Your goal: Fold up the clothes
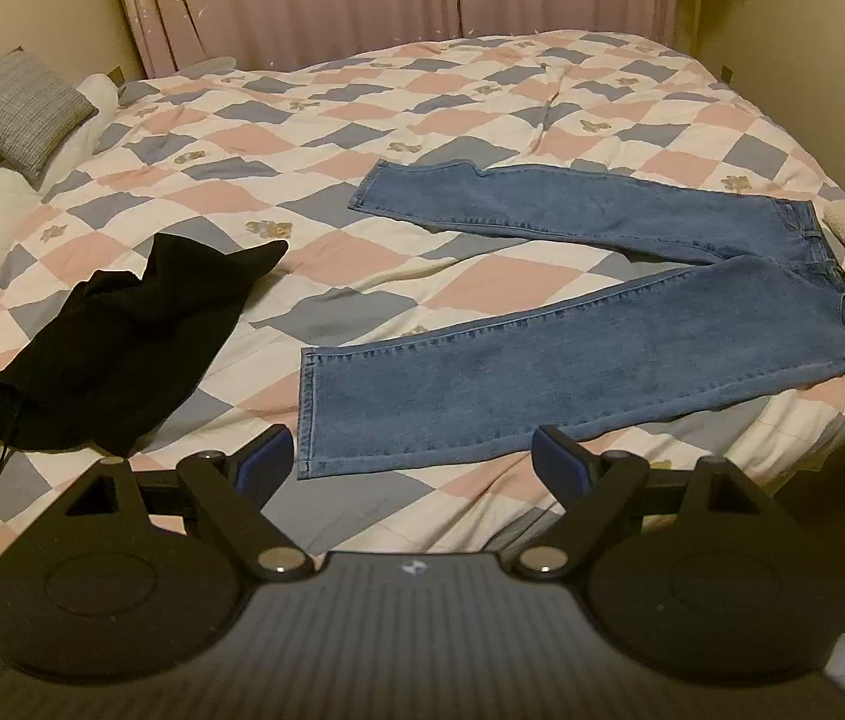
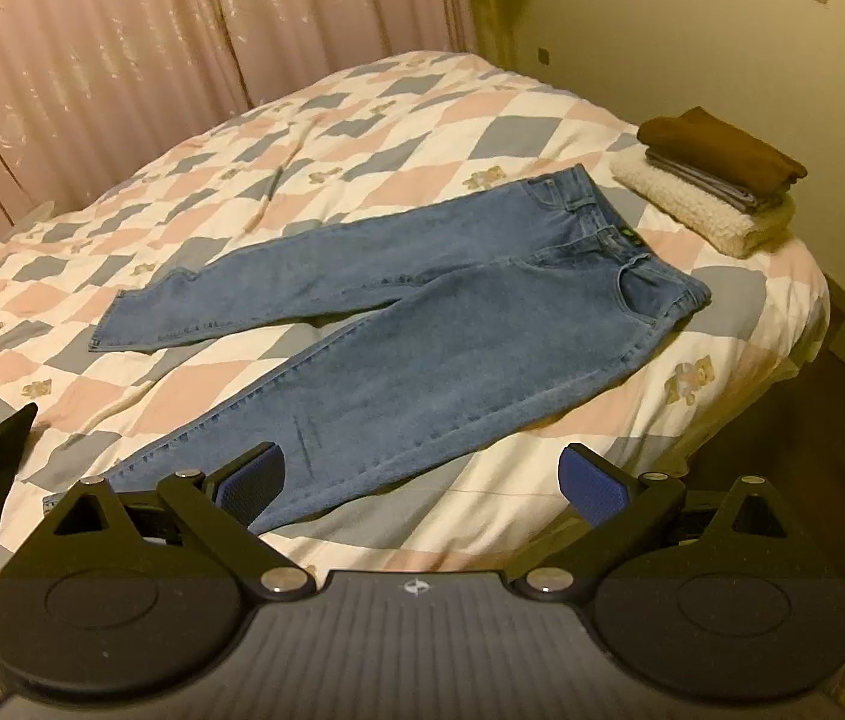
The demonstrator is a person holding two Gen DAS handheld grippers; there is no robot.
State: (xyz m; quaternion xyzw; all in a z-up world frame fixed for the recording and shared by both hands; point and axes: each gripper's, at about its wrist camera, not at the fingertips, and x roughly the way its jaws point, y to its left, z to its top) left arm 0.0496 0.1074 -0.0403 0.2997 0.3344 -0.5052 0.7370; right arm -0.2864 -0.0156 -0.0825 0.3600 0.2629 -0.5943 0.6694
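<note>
My left claw (image 1: 410,456) hangs above the near edge of the bed (image 1: 482,96), fingers spread wide with nothing between the blue pads (image 1: 263,459). My right claw (image 2: 422,480) is the same story: spread apart, empty, hovering over the bed's near side.

Down there lie the jeans (image 1: 572,324), light-washed blue denim, spread flat on the checkered quilt (image 1: 278,138) of pink, grey-blue and white diamonds. The legs fork apart in a V: the near leg runs toward my left claw, its hem almost under the left finger, while the far leg angles away across the bed. The waistband sits at the right end, front side up, with a pocket opening and belt loops showing in the right view. The fabric looks mostly smooth, with faint creases along the near leg.

To the left of the jeans, well apart, a black garment (image 1: 122,330) lies crumpled, a cord trailing from it. At the bed's right corner, near the waistband, sits a stack of folded clothes (image 2: 716,174), brown on top, fleecy cream underneath. A grey cushion (image 1: 14,108) rests at the far left.
</note>
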